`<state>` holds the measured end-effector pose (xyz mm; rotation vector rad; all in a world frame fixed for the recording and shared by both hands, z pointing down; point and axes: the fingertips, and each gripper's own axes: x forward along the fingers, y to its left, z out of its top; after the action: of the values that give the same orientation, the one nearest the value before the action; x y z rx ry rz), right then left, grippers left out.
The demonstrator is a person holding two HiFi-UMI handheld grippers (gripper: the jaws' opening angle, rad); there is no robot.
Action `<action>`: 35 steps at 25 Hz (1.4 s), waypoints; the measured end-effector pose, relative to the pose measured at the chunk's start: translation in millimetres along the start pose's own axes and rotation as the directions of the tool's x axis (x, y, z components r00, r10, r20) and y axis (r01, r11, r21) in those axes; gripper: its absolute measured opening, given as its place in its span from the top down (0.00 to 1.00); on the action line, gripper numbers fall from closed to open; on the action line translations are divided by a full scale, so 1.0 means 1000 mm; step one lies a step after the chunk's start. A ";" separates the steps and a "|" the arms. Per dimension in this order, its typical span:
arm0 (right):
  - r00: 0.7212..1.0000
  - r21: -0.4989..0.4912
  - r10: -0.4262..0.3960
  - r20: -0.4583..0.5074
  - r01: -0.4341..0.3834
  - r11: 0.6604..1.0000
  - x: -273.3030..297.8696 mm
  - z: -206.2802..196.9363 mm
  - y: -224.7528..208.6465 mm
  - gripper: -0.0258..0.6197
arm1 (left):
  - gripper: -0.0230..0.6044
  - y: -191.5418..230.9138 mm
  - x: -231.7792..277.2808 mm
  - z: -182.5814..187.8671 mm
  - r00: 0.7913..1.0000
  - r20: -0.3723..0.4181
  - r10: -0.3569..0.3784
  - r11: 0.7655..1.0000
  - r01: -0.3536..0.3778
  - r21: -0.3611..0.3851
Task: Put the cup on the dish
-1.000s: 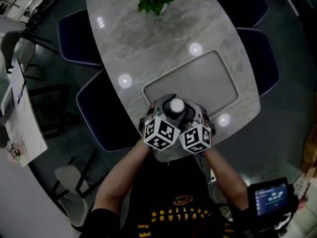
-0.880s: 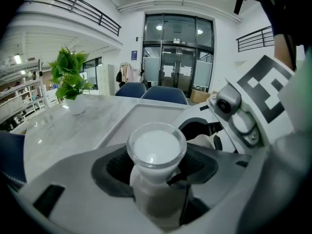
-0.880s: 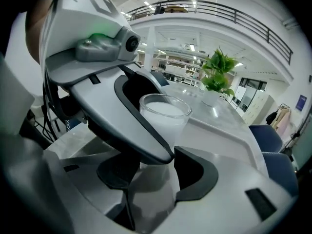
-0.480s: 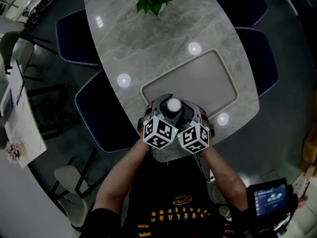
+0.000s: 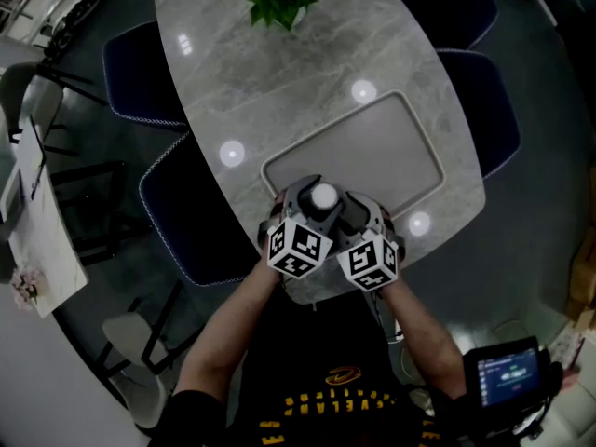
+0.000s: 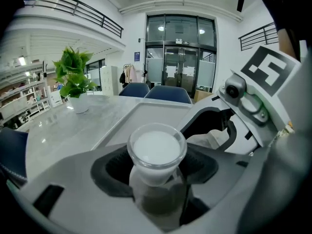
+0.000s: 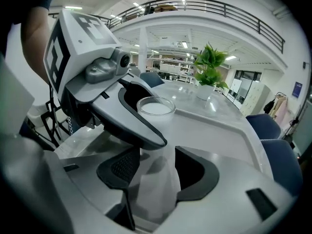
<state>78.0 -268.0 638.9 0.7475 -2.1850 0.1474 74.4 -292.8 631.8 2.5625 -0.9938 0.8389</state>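
We clamp the cup [image 6: 156, 147] in our left gripper [image 6: 157, 173] at the dish's [image 5: 377, 147] near corner. Beside it, our right gripper [image 7: 157, 172] pinches a pale thing [image 7: 155, 186], perhaps cloth.

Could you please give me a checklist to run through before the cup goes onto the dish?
1. Left gripper shut on the glass cup: ok.
2. Cup upright, white contents level: ok.
3. Rectangular dish bare where visible: ok.
4. Right gripper clear of the left one: not ok, they crowd together; it pinches a translucent white piece.
5. Cup's height above the dish rim: cannot tell.
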 end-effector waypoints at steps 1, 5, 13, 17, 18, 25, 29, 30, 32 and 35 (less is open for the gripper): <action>1.000 0.004 -0.004 0.001 0.004 1.000 -0.001 0.000 -0.001 0.62 | 0.54 0.000 0.000 0.000 1.000 0.001 0.000 1.000 0.000 -0.010; 1.000 0.005 -0.012 0.007 0.012 1.000 -0.006 -0.001 -0.002 0.62 | 0.54 0.000 0.001 -0.001 1.000 0.003 0.011 1.000 -0.011 -0.020; 0.999 0.056 -0.021 0.038 0.019 0.998 -0.015 0.000 -0.005 0.62 | 0.53 0.002 -0.002 0.004 0.999 0.007 0.047 0.998 -0.047 -0.034; 0.998 0.070 -0.025 0.054 0.021 0.997 -0.019 0.001 -0.004 0.62 | 0.53 0.003 -0.006 0.006 0.998 0.017 0.055 0.997 -0.054 -0.048; 0.998 0.072 -0.027 0.058 0.022 0.997 -0.021 0.002 -0.004 0.62 | 0.53 0.003 -0.008 0.006 0.998 0.017 0.057 0.997 -0.056 -0.051; 0.996 0.075 -0.031 0.079 0.025 0.997 -0.030 0.005 -0.002 0.62 | 0.53 0.002 -0.017 0.007 0.997 0.032 0.070 0.994 -0.067 -0.089; 0.996 0.107 -0.031 0.078 0.022 0.994 -0.034 0.000 0.001 0.62 | 0.53 0.001 -0.025 0.014 0.996 0.050 0.079 0.992 -0.074 -0.100; 0.996 0.113 -0.030 0.080 0.021 0.993 -0.035 0.000 0.002 0.62 | 0.53 0.001 -0.026 0.015 0.995 0.053 0.080 0.992 -0.075 -0.104; 0.996 0.121 -0.028 0.085 0.018 0.992 -0.038 0.001 0.003 0.62 | 0.53 -0.001 -0.030 0.016 0.995 0.058 0.080 0.991 -0.073 -0.112; 0.995 0.151 -0.027 0.091 0.013 0.988 -0.043 0.001 0.004 0.62 | 0.53 -0.003 -0.036 0.018 0.995 0.069 0.078 0.990 -0.069 -0.123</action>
<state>96.9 -245.0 607.0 0.8759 -2.2724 0.2741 62.6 -278.8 595.5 2.4838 -1.1314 0.6848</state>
